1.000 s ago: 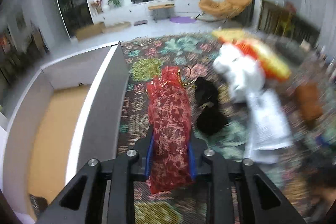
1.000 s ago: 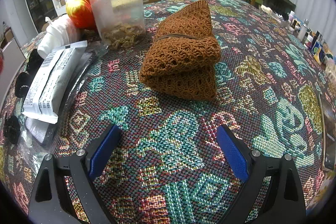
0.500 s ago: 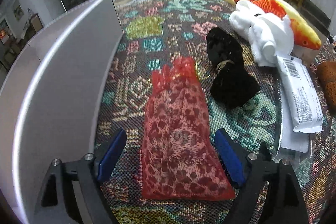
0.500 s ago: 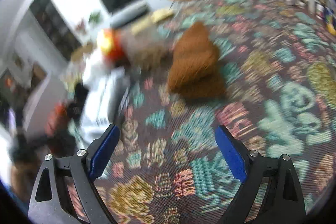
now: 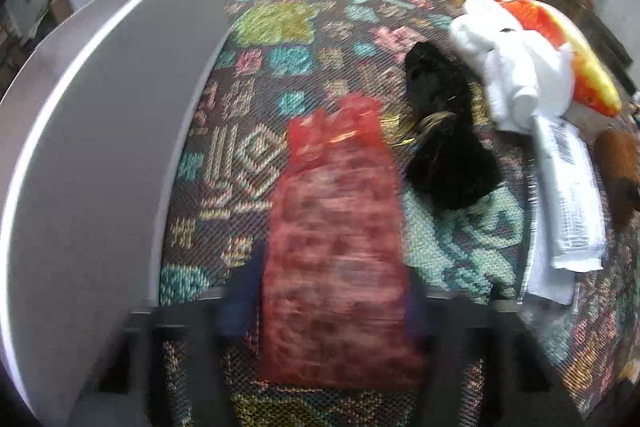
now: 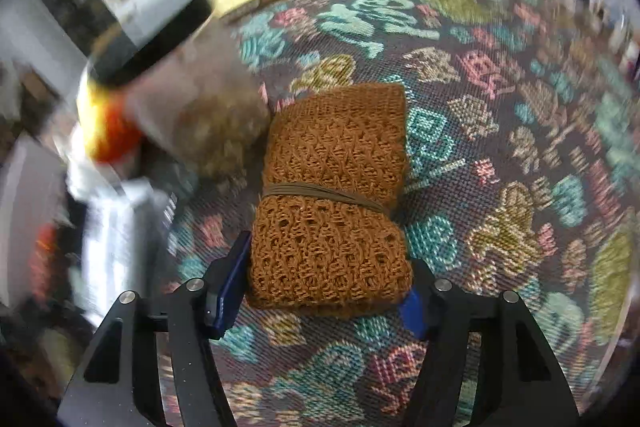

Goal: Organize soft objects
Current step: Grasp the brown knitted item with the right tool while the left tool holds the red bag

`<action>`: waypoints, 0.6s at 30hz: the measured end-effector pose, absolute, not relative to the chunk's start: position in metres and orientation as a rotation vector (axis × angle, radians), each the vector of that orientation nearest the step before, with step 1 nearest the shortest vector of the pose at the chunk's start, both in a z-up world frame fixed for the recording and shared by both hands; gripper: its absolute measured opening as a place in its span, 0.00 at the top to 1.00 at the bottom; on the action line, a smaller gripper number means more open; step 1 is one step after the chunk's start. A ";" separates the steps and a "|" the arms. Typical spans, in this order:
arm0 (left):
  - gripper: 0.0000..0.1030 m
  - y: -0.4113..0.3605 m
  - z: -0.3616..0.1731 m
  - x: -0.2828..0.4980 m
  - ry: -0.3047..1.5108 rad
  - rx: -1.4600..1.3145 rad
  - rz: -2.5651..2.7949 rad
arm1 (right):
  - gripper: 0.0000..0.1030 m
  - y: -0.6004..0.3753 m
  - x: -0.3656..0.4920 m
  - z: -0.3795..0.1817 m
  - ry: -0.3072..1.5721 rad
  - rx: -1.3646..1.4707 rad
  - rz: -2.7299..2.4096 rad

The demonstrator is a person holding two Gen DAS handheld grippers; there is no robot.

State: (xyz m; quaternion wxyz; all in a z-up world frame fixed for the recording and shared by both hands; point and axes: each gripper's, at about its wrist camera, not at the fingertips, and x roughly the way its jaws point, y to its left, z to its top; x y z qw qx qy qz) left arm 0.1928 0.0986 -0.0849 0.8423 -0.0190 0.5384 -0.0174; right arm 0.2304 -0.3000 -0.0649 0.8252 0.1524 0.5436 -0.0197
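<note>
On the patterned cloth (image 5: pixel 280 23), the grey box wall (image 5: pixel 100 131) stood as the landmark, at the cloth's left edge; well right of it lay the white plush (image 5: pixel 516 75) with the orange plush fish (image 5: pixel 568 39) behind; nearer the wall, the black pouch (image 5: pixel 448 131); just beside the wall, the red mesh bag (image 5: pixel 336 227), pinched by the left gripper (image 5: pixel 332 303), whose jaws had just closed on it, blurred; far from the wall, the folded brown knit (image 6: pixel 332 195) sat between the pads of the right gripper (image 6: pixel 320 291), its jaws just closing against the bundle's sides.
</note>
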 end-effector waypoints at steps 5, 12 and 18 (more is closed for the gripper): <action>0.72 0.101 -0.050 0.195 1.044 -0.092 -0.072 | 0.36 -0.321 0.229 -0.019 0.951 0.333 -0.109; 0.72 0.103 0.010 0.194 0.932 -0.176 -0.154 | 0.36 -0.304 0.224 0.039 0.800 0.271 -0.104; 0.72 0.103 0.034 0.179 0.912 -0.166 -0.209 | 0.36 -0.259 0.211 0.057 0.755 0.197 -0.007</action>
